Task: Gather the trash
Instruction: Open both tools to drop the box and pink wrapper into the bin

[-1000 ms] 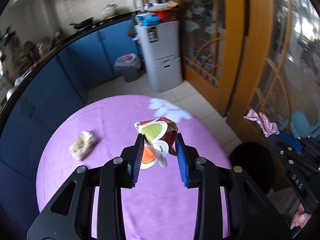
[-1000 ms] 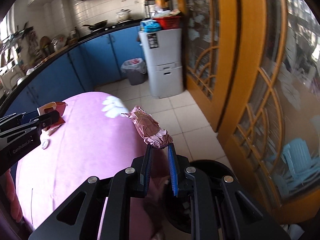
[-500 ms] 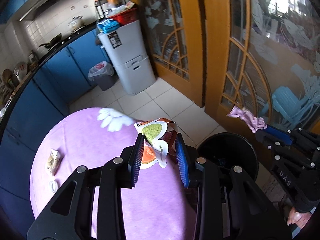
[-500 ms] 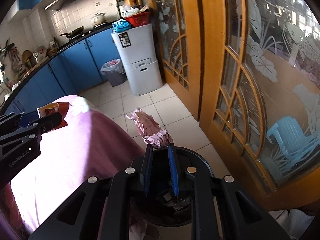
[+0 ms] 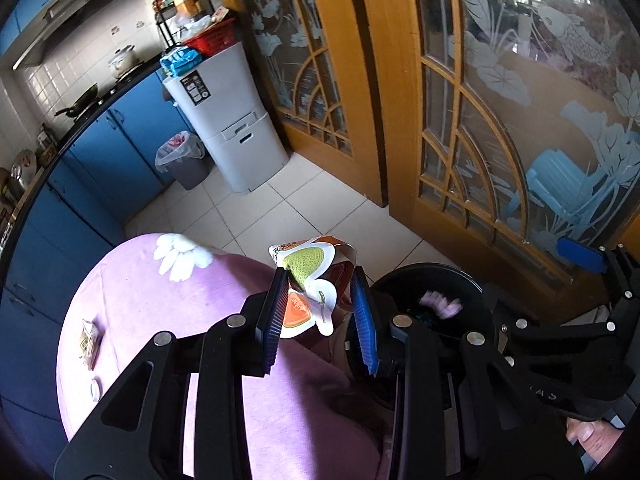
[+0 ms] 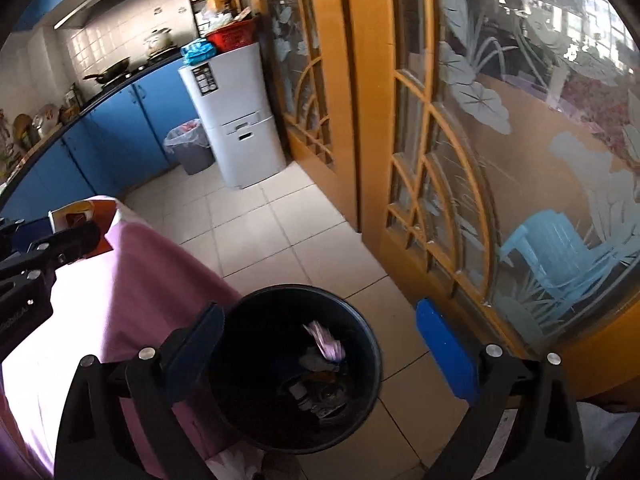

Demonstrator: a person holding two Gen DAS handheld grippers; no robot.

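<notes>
Pink wrapper (image 6: 325, 342) dropped into black bin (image 6: 362, 396) on tiled floor (image 6: 280, 236).

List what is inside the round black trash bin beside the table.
Inside the round black trash bin lies a crumpled pink wrapper on darker scraps, including something metallic. The bin's shadowed depth and whatever the top pieces cover cannot be made out.

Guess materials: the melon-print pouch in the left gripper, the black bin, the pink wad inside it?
Melon-print pouch: looks like glossy printed plastic film; creased, with sheen. Black bin: probably matte moulded plastic with a smooth round rim, though coated metal is possible. Pink wad: crinkled thin wrapper, paper or film; too blurred to settle.
</notes>
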